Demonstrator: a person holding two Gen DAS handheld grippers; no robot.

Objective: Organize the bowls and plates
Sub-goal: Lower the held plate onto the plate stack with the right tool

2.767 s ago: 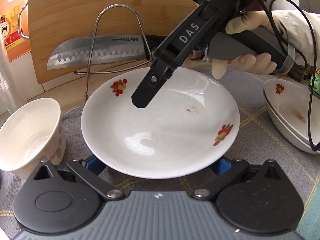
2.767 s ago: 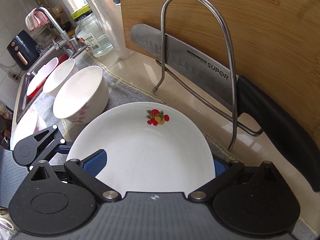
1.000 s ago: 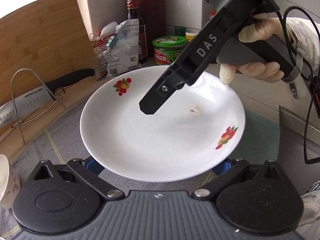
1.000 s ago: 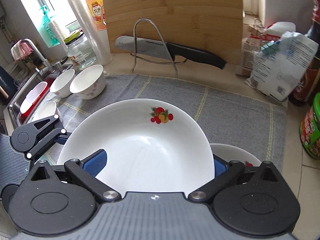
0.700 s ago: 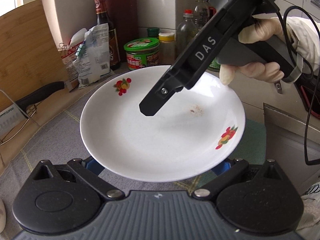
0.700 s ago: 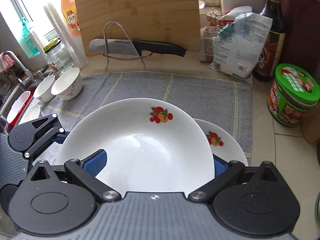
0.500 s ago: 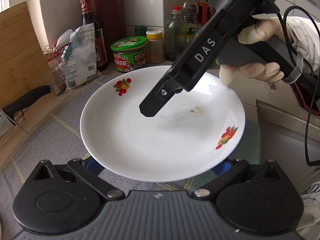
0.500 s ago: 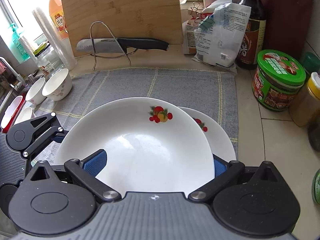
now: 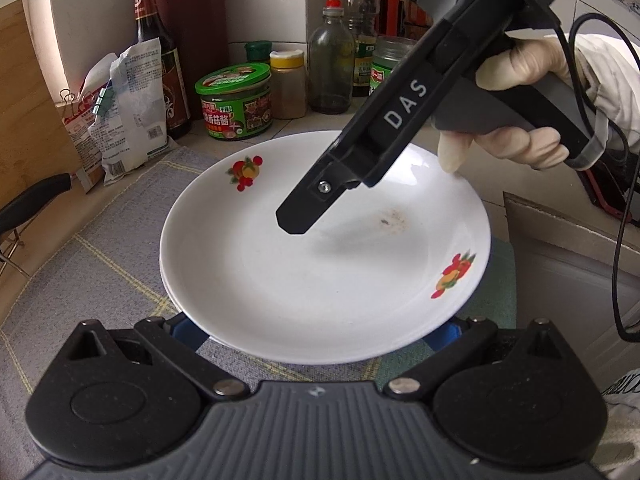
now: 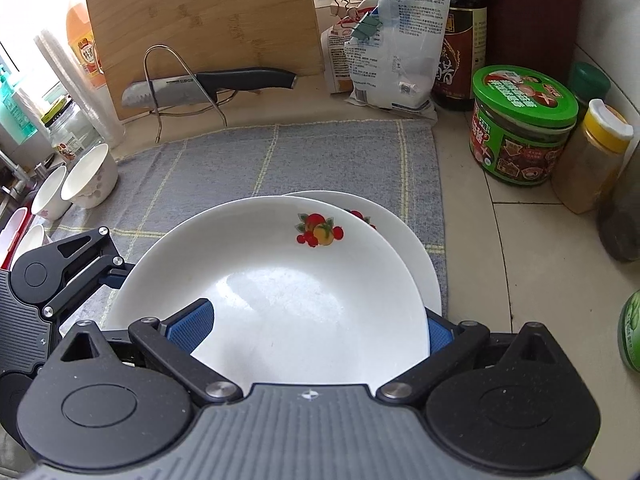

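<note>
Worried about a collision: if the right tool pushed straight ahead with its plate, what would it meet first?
Probably the second plate lying on the gray mat, just under the held plate; farther on, the knife. Depth is unclear.

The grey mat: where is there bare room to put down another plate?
The grey mat is bare across its middle, between the knife stand behind, the bowls on the left and the two stacked plates in front. The counter to the right is crowded with the green-lidded jar, the yellow-capped jar and bottles, so avoid it.
</note>
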